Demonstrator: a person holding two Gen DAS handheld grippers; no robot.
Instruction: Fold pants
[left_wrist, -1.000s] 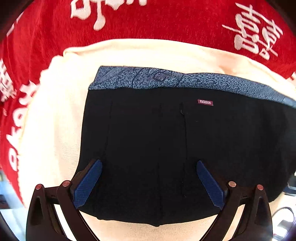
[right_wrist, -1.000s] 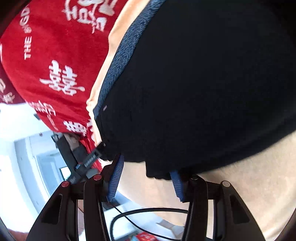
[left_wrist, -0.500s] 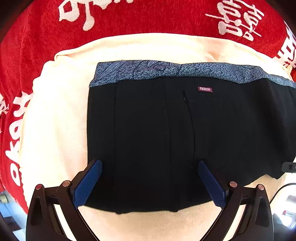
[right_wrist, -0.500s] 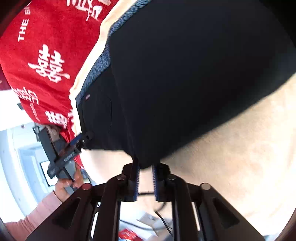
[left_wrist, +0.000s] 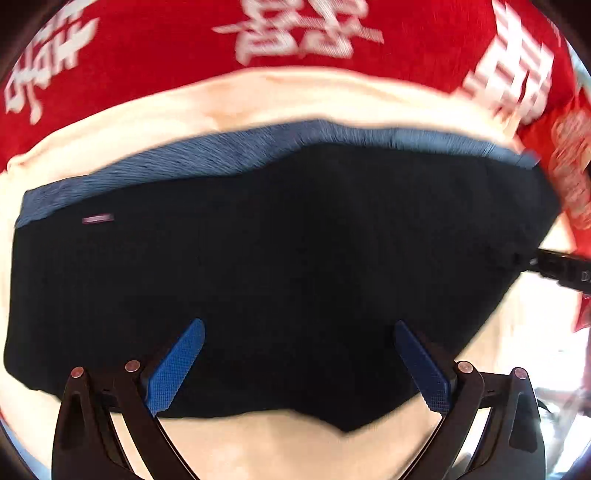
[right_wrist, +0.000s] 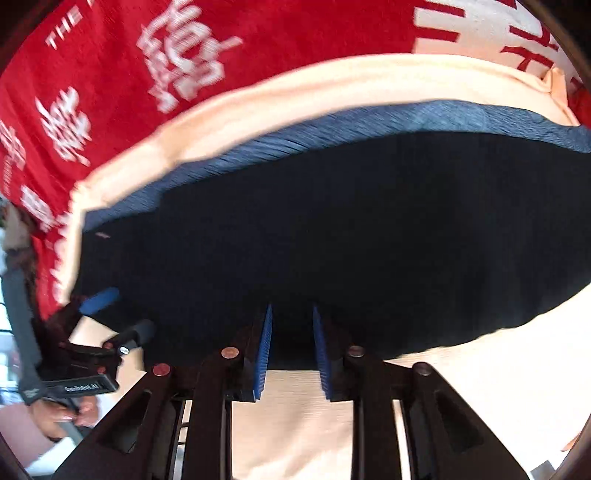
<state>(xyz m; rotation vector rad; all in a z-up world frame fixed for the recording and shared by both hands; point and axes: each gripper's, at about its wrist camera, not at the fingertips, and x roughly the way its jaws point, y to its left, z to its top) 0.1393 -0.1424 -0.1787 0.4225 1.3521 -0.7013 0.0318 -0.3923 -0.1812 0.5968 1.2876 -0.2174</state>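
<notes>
Black pants (left_wrist: 295, 240) with a blue patterned waistband (left_wrist: 221, 155) lie folded on a cream cloth (left_wrist: 332, 96). My left gripper (left_wrist: 299, 326) hovers open over the pants' near half, its blue pads wide apart and nothing pinched. At the right edge of the left wrist view, the right gripper (left_wrist: 561, 269) reaches the pants' side edge. In the right wrist view my right gripper (right_wrist: 291, 310) is shut on the near edge of the pants (right_wrist: 332, 229), with black fabric between its pads. The left gripper (right_wrist: 118, 314) shows at the left there, open over the pants.
A red blanket (left_wrist: 147, 55) with white characters lies under the cream cloth (right_wrist: 295, 96) and fills the far side. A hand (right_wrist: 62, 413) holds the left gripper's handle at the lower left. Bare cream cloth (right_wrist: 314, 424) lies in front of the pants.
My right gripper's pads closed onto the pants' edge and the gripper rolled, so the waistband now runs across its view. The left gripper slid right along the pants; the small label moved to the left.
</notes>
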